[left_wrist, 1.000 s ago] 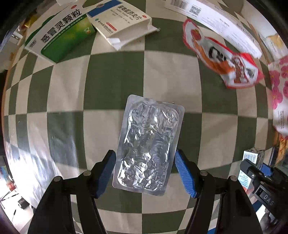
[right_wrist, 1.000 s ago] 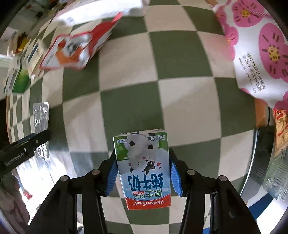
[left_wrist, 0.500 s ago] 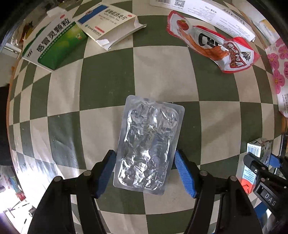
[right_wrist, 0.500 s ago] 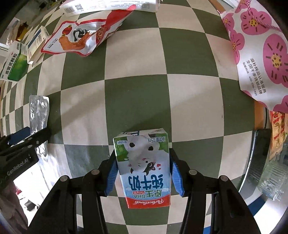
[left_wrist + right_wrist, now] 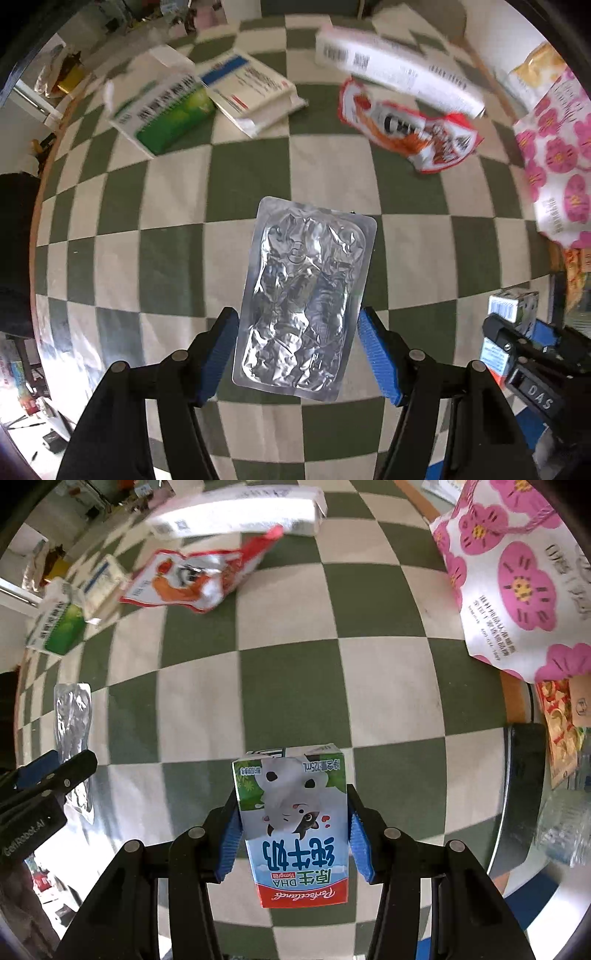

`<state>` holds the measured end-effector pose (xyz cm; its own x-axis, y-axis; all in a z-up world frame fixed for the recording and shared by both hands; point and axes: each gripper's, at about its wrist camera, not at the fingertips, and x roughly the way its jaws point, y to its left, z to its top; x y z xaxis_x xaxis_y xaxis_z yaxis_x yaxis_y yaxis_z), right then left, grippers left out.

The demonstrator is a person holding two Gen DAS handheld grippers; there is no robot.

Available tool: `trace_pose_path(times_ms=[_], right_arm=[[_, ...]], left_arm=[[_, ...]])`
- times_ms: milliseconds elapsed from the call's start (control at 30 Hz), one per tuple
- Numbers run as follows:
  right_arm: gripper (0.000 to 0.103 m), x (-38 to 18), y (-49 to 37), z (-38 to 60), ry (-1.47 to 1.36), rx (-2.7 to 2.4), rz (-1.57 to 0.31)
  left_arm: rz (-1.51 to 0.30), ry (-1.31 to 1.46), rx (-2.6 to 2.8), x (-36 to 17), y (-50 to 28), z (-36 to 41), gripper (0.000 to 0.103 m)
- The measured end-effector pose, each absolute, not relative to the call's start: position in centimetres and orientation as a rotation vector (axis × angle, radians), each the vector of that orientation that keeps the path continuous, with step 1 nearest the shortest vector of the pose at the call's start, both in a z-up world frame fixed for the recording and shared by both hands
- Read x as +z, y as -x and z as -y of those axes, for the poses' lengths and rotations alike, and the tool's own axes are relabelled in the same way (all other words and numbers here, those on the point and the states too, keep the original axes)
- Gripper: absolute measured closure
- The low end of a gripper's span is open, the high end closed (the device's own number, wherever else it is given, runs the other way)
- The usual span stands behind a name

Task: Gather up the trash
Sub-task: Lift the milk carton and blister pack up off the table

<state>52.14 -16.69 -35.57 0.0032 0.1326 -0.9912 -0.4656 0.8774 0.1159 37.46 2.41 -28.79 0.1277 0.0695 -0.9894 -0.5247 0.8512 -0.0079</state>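
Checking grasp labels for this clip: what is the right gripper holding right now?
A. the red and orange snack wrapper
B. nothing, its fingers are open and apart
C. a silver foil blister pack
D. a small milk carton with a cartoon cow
D: in the right wrist view the right gripper has its blue pads pressed on both sides of the milk carton; the foil blister pack sits in the left gripper.

So the whole surface is a table covered in a green-and-cream checkered cloth [image 5: 243,173], with a wooden rim showing along its left edge. Lying on it toward the far side: a green medicine box [image 5: 166,110] touching a white-and-blue medicine box [image 5: 251,92], a red-and-orange snack bag [image 5: 413,129], and a long white carton [image 5: 391,70] just behind that bag. Off to the right there's a white bag with pink flowers [image 5: 517,579] sitting on the cloth too.
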Motion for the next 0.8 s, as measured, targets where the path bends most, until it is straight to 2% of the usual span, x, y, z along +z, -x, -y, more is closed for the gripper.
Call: trace_pose_path(times_ms=[167,433,633,800], right_arm=[[0.051,-32.4,-48.8,16.7,0.262,0.516,-1.433],[0.051,-26.3,-39.5,17.2,0.206,0.554,-1.321],[0.051,-23.8,-29.0,17.5,0.168,0.511,-1.262],[0.051,-24.4,-20.9,18.7,0.125,0.474,-1.293]], left_arm=[[-1.297,0.41,0.451,-25.4,-34.1,-2.9,0.039],[-1.167,0.396,0.412,-21.0,-24.2,-2.9,0.039],[-1.156,0.384,0.356,-20.7,-15.3,-2.2,0.039],[-1.199,0.397,0.326,-22.3,-9.0,-1.5,0.039]])
